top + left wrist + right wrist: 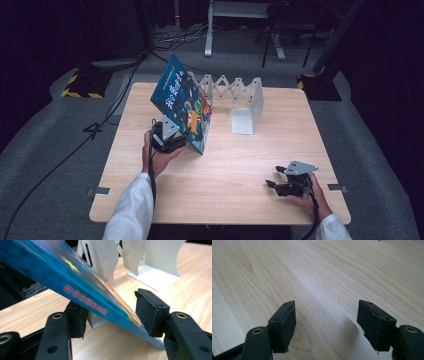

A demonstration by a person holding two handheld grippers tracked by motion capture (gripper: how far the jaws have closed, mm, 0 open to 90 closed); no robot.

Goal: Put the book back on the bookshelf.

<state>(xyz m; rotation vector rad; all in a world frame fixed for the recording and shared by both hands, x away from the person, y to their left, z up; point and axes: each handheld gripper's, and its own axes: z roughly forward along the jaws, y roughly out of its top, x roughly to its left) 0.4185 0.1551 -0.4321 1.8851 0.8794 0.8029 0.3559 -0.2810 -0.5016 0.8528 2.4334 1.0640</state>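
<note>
Leaning book [182,102]: tilted against white rack [245,102], lower corner on table [225,175].
Left gripper [111,312]: jaws parted, book between, pads clear of it.
Right gripper [325,325]: jaws apart, empty.

A recording lab: dark curtains, floor cables [60,160], taped stand bases [82,85].
</note>
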